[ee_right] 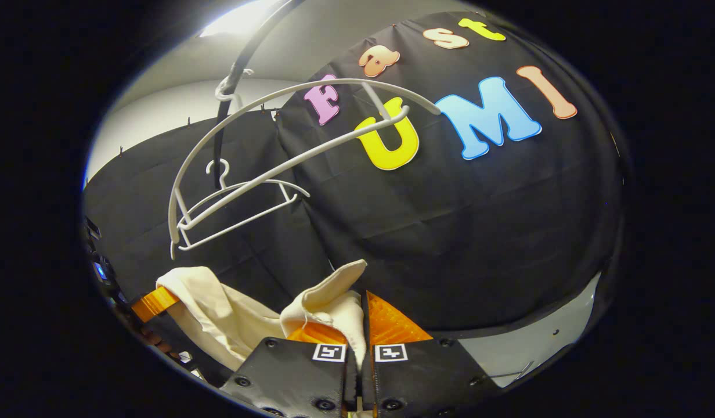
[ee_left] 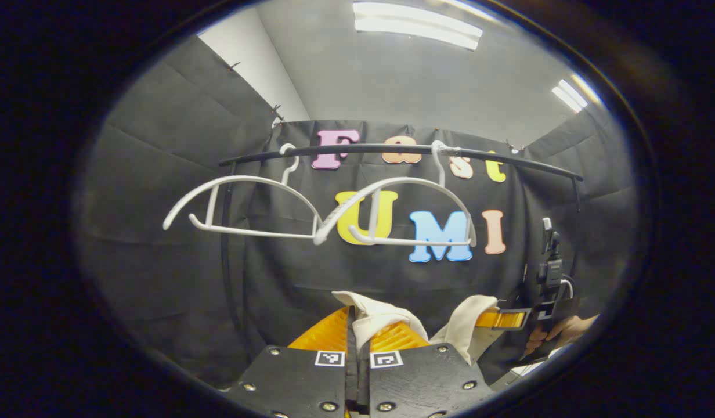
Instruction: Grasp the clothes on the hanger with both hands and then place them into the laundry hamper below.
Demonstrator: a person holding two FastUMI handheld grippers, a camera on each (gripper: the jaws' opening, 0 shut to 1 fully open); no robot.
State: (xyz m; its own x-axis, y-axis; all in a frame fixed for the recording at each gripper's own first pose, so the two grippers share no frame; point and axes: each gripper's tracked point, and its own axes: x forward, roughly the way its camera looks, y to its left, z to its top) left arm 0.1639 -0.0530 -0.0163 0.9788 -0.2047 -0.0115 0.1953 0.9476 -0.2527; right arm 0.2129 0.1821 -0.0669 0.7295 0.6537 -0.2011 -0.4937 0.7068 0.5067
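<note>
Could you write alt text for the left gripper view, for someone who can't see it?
The left gripper, its orange fingers shut on a cream garment, holds it in front of a black cloth wall. The right gripper, in a person's hand, grips the garment's other end. Above, two bare white hangers hang from a black rail.

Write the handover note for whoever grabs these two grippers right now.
Left gripper: shut on the cream garment.
Right gripper: shut on the same garment, which hangs between the two.
Both white hangers hang bare on the black rail, so the garment is already off.
Left to do: lower the garment into the hamper and open both grippers. The hamper is out of frame.
</note>
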